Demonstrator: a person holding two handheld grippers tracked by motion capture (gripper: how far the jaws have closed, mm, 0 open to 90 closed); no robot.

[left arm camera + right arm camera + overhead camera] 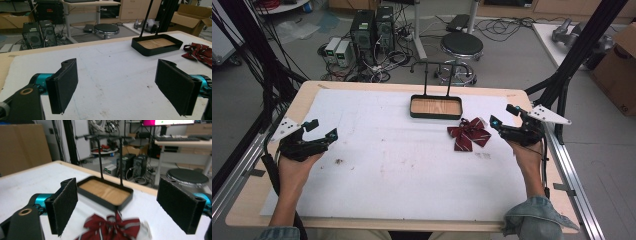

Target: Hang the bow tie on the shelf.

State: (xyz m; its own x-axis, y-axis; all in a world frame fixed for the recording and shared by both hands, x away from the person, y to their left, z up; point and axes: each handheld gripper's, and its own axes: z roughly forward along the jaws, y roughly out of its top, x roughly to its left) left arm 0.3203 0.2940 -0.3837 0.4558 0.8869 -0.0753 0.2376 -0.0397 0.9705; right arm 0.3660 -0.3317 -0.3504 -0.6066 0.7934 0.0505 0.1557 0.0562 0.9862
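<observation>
A dark red striped bow tie (469, 133) lies on the white table cover (402, 165), right of centre, just in front of a black tray with a wooden floor (436, 107) and an upright rack (437, 75). My right gripper (505, 118) hovers open just right of the bow, which lies below and between its jaws in the right gripper view (112, 227). My left gripper (323, 129) is open near the table's left edge, with nothing between its jaws (122, 87). The tray (157, 45) and bow (198, 51) lie far to its right.
A black stool (461, 47) and computer towers (372, 30) with cables stand on the floor beyond the table. Black frame posts (572, 55) rise at the right rear corner, and a cardboard box (619, 65) sits further right. A metal rail (569, 170) runs along the right edge.
</observation>
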